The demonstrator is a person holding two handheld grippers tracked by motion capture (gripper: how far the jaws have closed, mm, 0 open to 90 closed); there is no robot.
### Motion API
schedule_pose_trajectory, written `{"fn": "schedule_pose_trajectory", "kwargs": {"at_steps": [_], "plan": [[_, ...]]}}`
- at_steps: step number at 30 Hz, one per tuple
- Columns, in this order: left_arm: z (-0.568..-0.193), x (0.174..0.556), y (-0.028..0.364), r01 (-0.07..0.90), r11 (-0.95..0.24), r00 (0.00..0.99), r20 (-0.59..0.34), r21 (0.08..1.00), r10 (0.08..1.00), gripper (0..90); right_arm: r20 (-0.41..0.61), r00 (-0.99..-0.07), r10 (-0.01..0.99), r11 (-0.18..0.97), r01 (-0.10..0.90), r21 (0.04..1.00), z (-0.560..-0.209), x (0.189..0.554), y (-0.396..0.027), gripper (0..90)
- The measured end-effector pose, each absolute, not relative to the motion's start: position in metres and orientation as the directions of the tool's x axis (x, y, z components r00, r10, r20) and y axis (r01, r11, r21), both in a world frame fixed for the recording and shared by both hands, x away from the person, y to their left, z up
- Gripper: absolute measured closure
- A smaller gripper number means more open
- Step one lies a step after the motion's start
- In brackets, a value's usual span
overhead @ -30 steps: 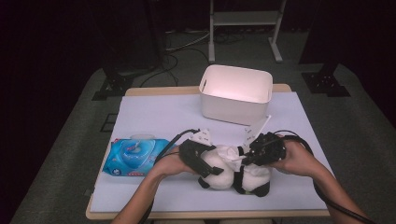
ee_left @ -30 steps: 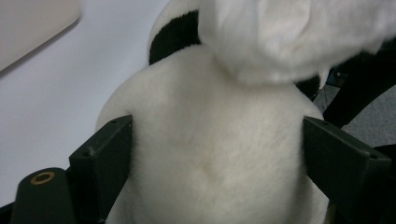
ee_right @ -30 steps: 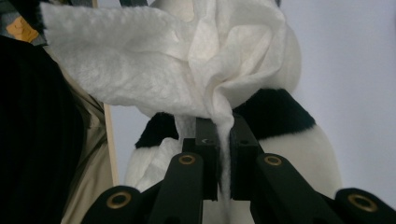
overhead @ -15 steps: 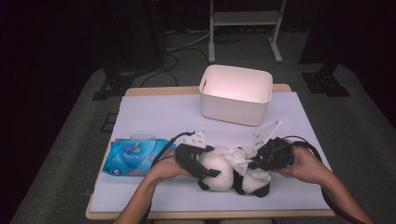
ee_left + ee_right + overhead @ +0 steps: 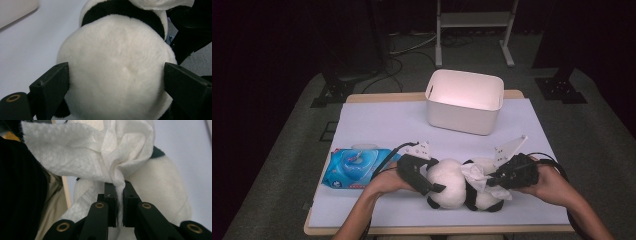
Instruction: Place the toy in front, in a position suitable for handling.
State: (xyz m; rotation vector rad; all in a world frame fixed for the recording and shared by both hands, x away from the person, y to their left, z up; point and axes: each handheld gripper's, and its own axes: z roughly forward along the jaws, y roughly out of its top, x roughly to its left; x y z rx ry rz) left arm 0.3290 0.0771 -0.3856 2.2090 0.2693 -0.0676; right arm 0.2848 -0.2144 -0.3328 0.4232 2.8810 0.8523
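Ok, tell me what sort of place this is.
Probably a lab or studio set up for recording, not a home. A table under a pale sheet stands on grey carpet against a dark backdrop, with cables and metal stand feet behind it, and few props: white bin, toy panda, wipes pack.

Fluffy plush panda [image 5: 454,186], crinkled soft paper-like wipe [image 5: 100,152], glossy plastic wipe pack [image 5: 354,167], matt black tongs [image 5: 117,202].

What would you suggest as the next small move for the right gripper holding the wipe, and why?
Probably draw the wet wipe across the plush panda. The right gripper is shut on the wipe, which already drapes on the toy's body, while the left gripper clamps the panda's white head steady on the table.
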Motion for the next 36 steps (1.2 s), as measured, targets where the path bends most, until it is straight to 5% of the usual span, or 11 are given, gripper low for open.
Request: {"fn": "schedule_pose_trajectory", "kwargs": {"at_steps": [14,36], "plan": [[-0.384,0.326,0.076,0.189,-0.586,0.979,-0.110,0.788,0.169,16.3,-0.089,-0.971,0.222,0.861,0.152,0.486,-0.328,0.308,-0.154,84.5],[-0.386,0.326,0.077,0.197,-0.596,0.979,-0.123,0.778,0.164,11.2,-0.003,-0.942,0.335,0.788,0.279,0.549,-0.325,0.305,-0.221,83.9]]}}
